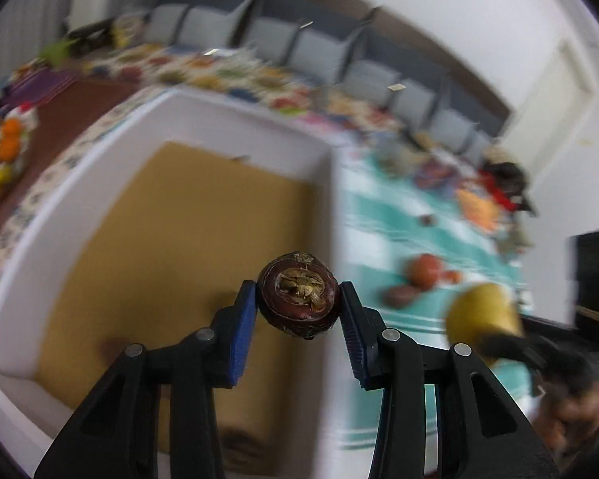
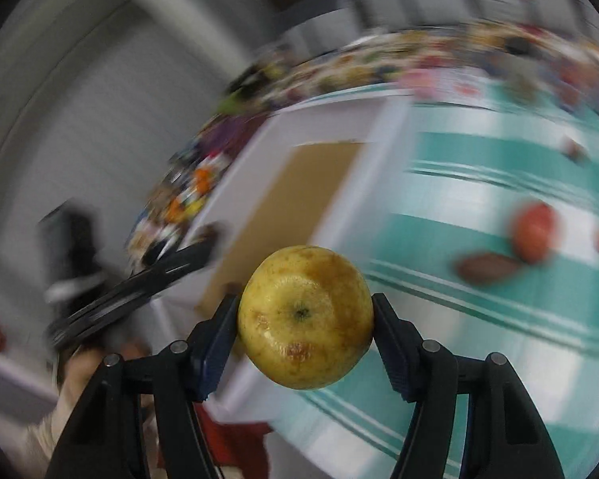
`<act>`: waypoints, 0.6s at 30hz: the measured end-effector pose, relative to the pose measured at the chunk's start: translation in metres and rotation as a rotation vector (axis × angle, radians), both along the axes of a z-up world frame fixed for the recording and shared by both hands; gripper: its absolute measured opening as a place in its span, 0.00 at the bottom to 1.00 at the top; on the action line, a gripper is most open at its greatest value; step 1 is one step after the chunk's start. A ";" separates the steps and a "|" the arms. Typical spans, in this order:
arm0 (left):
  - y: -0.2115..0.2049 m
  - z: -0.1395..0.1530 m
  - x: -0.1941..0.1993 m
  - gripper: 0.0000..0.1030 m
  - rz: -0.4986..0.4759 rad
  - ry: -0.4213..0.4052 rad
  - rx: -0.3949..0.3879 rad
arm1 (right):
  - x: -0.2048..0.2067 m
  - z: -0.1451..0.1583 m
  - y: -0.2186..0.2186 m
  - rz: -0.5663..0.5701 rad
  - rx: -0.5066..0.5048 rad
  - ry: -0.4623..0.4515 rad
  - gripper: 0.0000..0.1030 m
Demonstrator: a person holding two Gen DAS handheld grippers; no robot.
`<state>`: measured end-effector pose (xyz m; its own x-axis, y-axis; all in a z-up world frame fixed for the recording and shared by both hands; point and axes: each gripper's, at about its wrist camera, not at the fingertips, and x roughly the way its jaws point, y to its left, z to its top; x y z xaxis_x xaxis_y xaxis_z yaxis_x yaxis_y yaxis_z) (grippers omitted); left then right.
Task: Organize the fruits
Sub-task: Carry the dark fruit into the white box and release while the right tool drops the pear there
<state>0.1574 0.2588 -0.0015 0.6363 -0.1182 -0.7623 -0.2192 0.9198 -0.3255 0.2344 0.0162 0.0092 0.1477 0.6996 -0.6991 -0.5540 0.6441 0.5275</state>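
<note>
Although both views are smeared with blur, the two held fruits stay sharp. What lies along the far edge of the table is only a streak of colours, and the small things on the striped cloth [image 1: 383,215] cannot be told beyond a round reddish fruit [image 1: 424,271] with a darker oval one [image 1: 400,295] beside it. Seen from the left wrist, the left gripper [image 1: 298,307] pinches a small, dark brown, round fruit [image 1: 298,296] with a dry, wrinkled crown between its blue ribbed pads, above the white box [image 1: 80,183] with its brown cardboard floor; at the right edge the yellow fruit shows only as a blur. Seen from the right wrist, the right gripper [image 2: 304,319] clamps that yellow fruit [image 2: 304,319], smooth, round and blotched with brown, above the cloth just beside the box's corner; the other gripper is a dark streak at the left there.
</note>
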 end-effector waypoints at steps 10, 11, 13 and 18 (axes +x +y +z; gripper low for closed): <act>0.073 -0.087 0.033 0.41 0.129 0.294 0.026 | -0.036 -0.074 0.179 0.373 -0.361 -0.095 0.63; 0.075 -0.089 0.033 0.45 0.131 0.312 0.021 | -0.038 -0.082 0.186 0.391 -0.404 -0.119 0.63; 0.078 -0.088 0.033 0.63 0.143 0.317 0.032 | -0.041 -0.094 0.194 0.410 -0.462 -0.160 0.64; 0.077 -0.039 0.020 0.73 0.236 0.165 0.094 | -0.028 -0.070 0.178 0.314 -0.382 -0.212 0.66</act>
<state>0.1771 0.3362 -0.0408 0.5042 0.0941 -0.8584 -0.4732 0.8617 -0.1835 0.2067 0.1946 -0.0611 0.1374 0.4348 -0.8900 -0.8198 0.5543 0.1442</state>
